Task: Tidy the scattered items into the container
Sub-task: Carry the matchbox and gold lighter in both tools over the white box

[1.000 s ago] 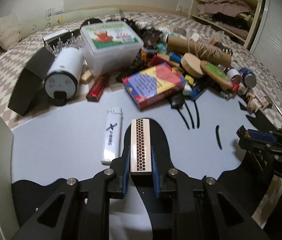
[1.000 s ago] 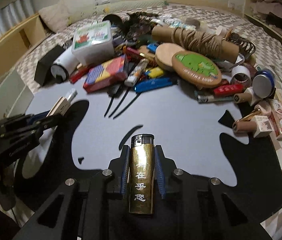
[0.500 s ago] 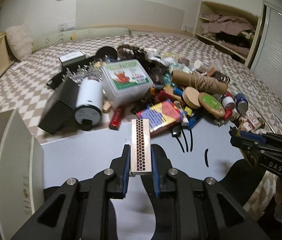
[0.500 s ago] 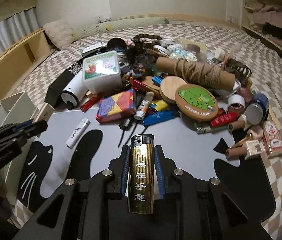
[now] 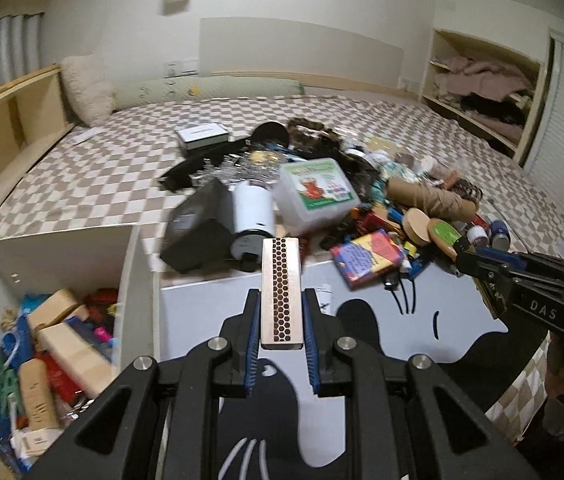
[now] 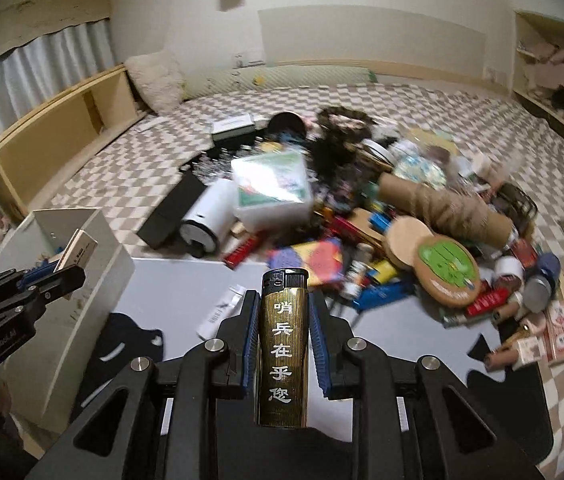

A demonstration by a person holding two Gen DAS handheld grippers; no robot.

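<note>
Left claw (image 5: 281, 312) clamped on a matchbox (image 5: 281, 292), held above the grey mat (image 5: 362, 360). Right claw (image 6: 284, 320) clamped on a gold lighter (image 6: 285, 348). Only in the left view: inside of the white container (image 5: 57, 248), crowded with items. Only in the right view: white lighter (image 6: 219, 312) on the mat, near the container.

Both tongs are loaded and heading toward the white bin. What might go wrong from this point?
1. The left tongs grip the matchbox only at its lower end; most of it sticks out unsupported, so it may pivot or slip.
2. The white bin is already crowded with items, so the matchbox or the gold lighter in the right tongs may land on top and slide out.
3. Both tongs approaching one bin may collide.
</note>
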